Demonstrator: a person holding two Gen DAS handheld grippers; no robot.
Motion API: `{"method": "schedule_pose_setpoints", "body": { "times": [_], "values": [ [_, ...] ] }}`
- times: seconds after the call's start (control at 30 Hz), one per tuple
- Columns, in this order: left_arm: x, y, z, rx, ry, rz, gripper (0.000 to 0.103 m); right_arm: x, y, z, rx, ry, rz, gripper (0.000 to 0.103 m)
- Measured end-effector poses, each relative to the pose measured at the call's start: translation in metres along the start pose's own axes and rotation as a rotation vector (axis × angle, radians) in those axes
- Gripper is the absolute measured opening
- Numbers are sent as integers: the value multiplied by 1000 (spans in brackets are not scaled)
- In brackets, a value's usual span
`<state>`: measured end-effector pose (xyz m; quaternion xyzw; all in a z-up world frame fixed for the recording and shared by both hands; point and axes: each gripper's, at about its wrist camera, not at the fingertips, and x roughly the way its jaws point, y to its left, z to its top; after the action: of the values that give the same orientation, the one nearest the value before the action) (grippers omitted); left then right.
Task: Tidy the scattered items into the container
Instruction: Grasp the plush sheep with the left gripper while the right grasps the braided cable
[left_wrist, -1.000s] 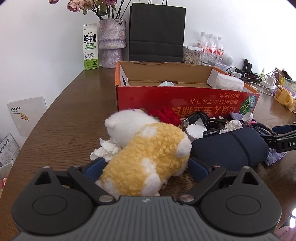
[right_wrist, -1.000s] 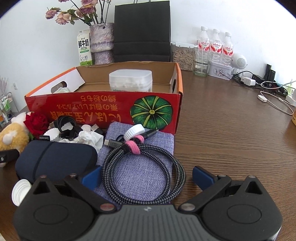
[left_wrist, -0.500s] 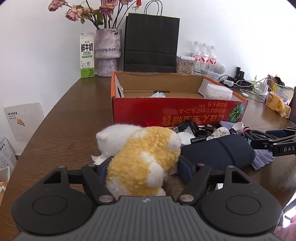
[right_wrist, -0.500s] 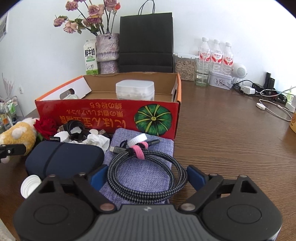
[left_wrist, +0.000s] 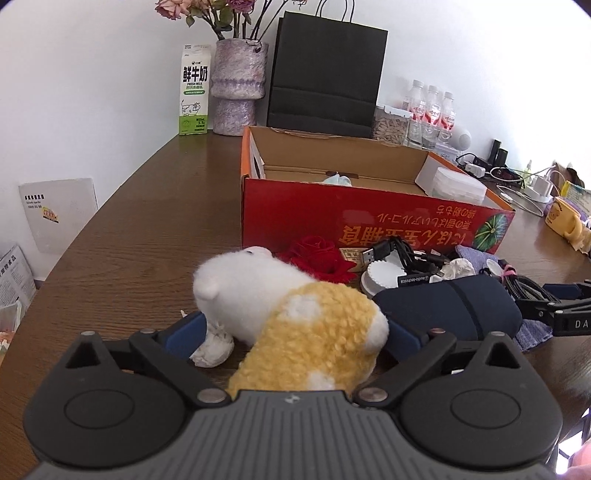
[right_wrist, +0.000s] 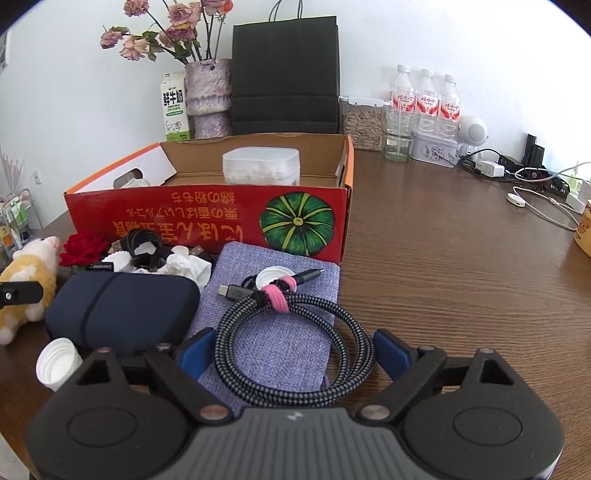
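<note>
Lying between the opening jaws of the left hand-held gripper (left_wrist: 293, 334), the plush (left_wrist: 295, 325) is angled away leftward, near the desk's front edge before the box (left_wrist: 369, 218). The right hand-held gripper (right_wrist: 293, 352) is spread around the cable (right_wrist: 295, 332).

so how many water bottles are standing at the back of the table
3, side by side against the wall: left bottle, middle bottle, right bottle, behind a glass. None appears hidden behind them.
</note>
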<state>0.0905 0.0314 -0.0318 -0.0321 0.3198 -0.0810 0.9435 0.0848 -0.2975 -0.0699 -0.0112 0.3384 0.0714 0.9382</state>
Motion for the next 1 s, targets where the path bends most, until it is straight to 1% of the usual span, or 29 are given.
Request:
{"method": "schedule_pose_setpoints", "body": {
  "times": [0.1,0.13,0.17,0.2,0.23,0.27,0.3,0.47,0.53,0.6,0.63,0.7,0.77,0.83,0.9,1.0],
  "values": [
    [6,0,4,-35,13,15,102,4,2,1,-5,10,-7,92],
    [7,-2,5,-34,18,31,102,5,2,1,-7,11,-10,92],
    [7,-3,5,-28,16,44,97,7,3,1,-8,13,-10,92],
    [6,-5,5,-25,10,45,88,7,3,1,-10,11,-9,91],
    [5,-6,5,-26,10,32,83,6,3,1,-15,7,-7,91],
    [4,-6,4,-30,14,12,73,5,3,0,-20,4,-6,91],
    [3,-7,4,-33,15,2,73,4,4,0,-22,1,-4,90],
    [-3,-13,-1,-19,-2,5,72,-8,5,-1,-19,-27,-7,89],
    [-8,-17,-4,-6,-15,1,71,-16,8,-1,-37,-39,4,88],
    [-16,-17,-6,-12,-51,-4,71,-27,10,-2,-62,-81,-1,88],
    [-19,-15,-7,-34,-62,-6,71,-32,7,-2,-47,-102,5,88],
    [-19,-13,-2,-57,-60,0,71,-33,0,2,-5,-96,0,88],
    [-18,-13,6,-28,-68,1,71,-33,-2,10,-43,-85,-21,88],
    [-18,-12,12,-25,-86,13,71,-34,-4,16,-50,-96,-44,88],
    [-18,-9,15,-40,-93,5,71,-34,-4,22,-38,-110,-39,88],
    [-18,-9,18,-24,-104,11,71,-34,6,25,-58,-122,-28,88]
  ]
}}
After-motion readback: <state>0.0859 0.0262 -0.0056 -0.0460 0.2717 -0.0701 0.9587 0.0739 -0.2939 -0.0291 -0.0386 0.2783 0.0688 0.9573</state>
